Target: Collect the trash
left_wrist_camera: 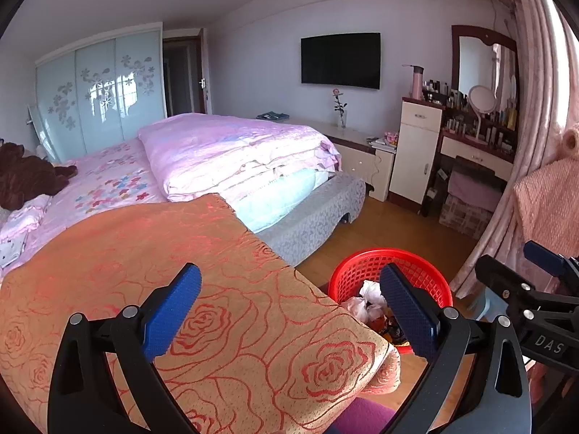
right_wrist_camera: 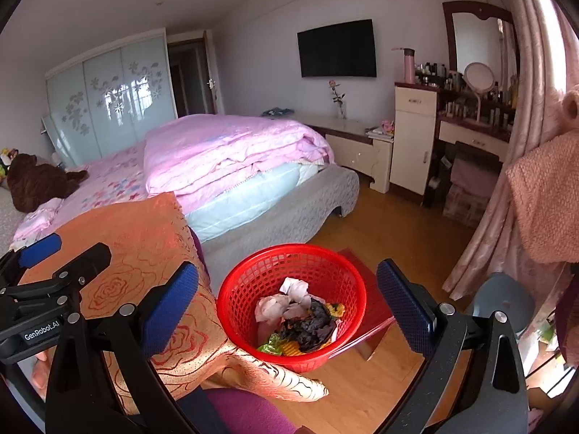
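Observation:
A red mesh basket (right_wrist_camera: 253,282) stands on a low red stool (right_wrist_camera: 376,311) beside the bed and holds crumpled white paper (right_wrist_camera: 286,300), a dark wad (right_wrist_camera: 311,325) and green and yellow wrappers (right_wrist_camera: 278,345). The basket also shows in the left wrist view (left_wrist_camera: 362,271), partly behind a finger. My left gripper (left_wrist_camera: 289,311) is open and empty above an orange rose-patterned cloth (left_wrist_camera: 144,253). My right gripper (right_wrist_camera: 289,311) is open and empty, above and just in front of the basket. Each gripper shows at the edge of the other's view.
A bed (right_wrist_camera: 289,209) with a pink quilt (right_wrist_camera: 231,148) fills the left. The orange cloth (right_wrist_camera: 144,231) drapes over a purple seat (right_wrist_camera: 246,412). A dressing table (right_wrist_camera: 474,133), white cabinet (right_wrist_camera: 412,144), pink curtain (right_wrist_camera: 524,144) and grey round stool (right_wrist_camera: 506,300) stand to the right on wooden floor (right_wrist_camera: 398,217).

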`<state>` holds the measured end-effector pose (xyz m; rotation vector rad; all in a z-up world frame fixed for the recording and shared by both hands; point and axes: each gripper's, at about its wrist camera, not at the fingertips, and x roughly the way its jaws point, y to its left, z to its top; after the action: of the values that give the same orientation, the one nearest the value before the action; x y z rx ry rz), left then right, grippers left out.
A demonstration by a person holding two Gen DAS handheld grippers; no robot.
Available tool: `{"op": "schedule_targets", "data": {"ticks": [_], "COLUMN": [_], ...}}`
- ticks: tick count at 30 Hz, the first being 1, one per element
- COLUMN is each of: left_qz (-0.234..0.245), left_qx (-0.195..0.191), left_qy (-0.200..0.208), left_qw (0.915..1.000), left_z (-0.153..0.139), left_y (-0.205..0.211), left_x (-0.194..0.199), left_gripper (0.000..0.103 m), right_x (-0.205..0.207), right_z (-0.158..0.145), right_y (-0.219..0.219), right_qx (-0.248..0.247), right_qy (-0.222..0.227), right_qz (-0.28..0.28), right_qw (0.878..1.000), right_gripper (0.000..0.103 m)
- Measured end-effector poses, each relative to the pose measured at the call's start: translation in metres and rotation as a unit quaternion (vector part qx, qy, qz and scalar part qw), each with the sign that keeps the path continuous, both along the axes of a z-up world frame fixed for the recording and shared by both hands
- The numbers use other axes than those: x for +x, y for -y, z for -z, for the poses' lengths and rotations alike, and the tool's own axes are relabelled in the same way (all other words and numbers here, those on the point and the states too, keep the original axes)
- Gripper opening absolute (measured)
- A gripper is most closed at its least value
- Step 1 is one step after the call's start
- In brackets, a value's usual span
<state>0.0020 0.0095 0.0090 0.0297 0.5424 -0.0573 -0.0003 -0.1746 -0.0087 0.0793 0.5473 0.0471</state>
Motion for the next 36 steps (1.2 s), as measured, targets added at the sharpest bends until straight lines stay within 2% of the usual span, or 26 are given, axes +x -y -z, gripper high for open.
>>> {"op": "schedule_targets", "data": {"ticks": [8, 36], "left_qz": [-0.003, -0.009], "left_qx": [0.009, 0.002], "left_qy": [0.002, -0.006], "left_qw": [1.0, 0.9999], "left_z": [0.007, 0.014], "left_y": [0.001, -0.001], "left_x": [-0.003, -0.005], "left_gripper": [0.095, 0.095], "right_x": [0.002, 0.005], "right_z": [0.0, 0.004], "right_y": [0.003, -0.007], "right_qx": [0.008, 0.008], "right_qy": [-0.004, -0.012], "right_qz": [-0.003, -0.015], "right_qw": [1.0, 1.0], "right_gripper": [0.096, 0.096]}}
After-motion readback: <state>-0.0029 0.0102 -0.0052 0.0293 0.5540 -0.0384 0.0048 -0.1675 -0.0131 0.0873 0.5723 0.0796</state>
